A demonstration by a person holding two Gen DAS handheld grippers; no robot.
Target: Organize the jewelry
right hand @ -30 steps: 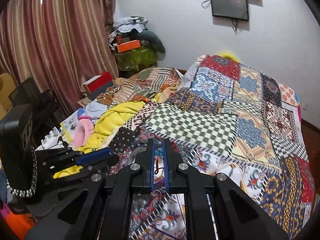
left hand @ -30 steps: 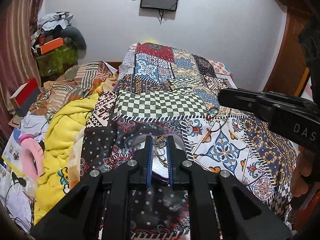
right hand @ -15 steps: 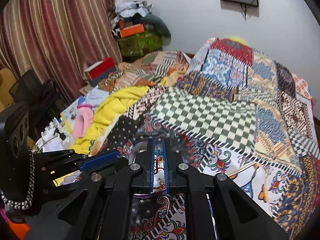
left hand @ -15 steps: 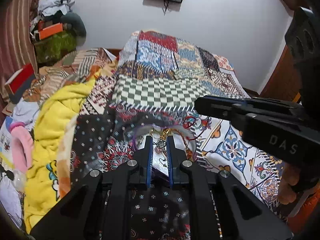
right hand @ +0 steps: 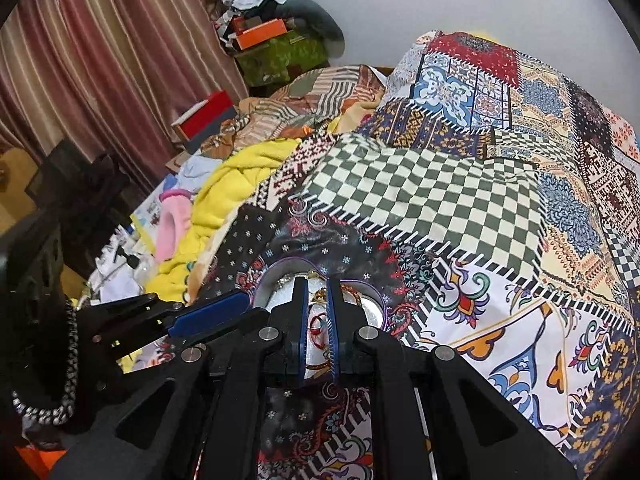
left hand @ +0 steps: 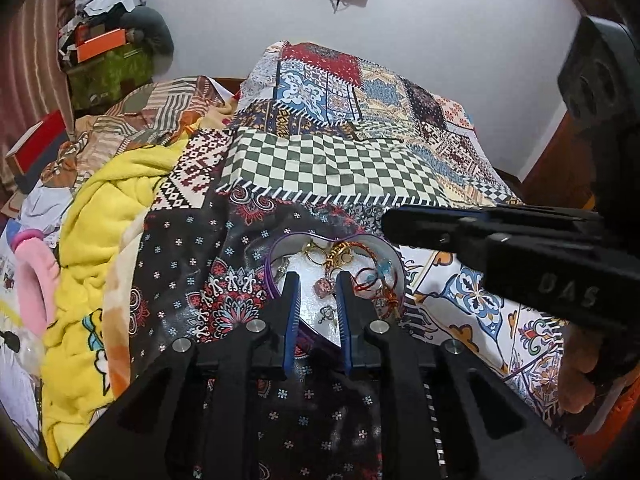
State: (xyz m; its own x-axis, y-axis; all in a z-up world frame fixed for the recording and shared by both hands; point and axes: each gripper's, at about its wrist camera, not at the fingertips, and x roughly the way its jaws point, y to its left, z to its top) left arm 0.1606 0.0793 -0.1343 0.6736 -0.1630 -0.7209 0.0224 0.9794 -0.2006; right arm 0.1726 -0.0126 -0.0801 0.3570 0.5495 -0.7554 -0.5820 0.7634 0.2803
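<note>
**Both grippers now parked right over the jewelry box**

So in the last second both grippers dropped in closer. A second ago the heart-shaped box (left hand: 296,240) sat a bit further out on the bed (left hand: 340,168); now the left gripper (left hand: 316,280) hangs right over its open inside, jaws a narrow gap apart with nothing pinched between them. A pinkish pendant (left hand: 324,286) lies in the box right in that gap. The right gripper (right hand: 317,286) came in from the right too and hovers over the same box (right hand: 264,280), also slightly spread and empty as far as I can tell.

My read: this is the lineup for picking a piece out, nothing lifted yet.

Inside it's a mess: gold rings (left hand: 314,250), a gold chain clump (left hand: 340,254), red thread bracelets (left hand: 370,280) on the right side, all tangled. Grab one and the neighbours probably come along.

Around: yellow blanket (left hand: 100,240) to the left, pink slipper (left hand: 34,276) further left, well apart. The real obstacle is the two grippers crowding each other over one small box.
</note>
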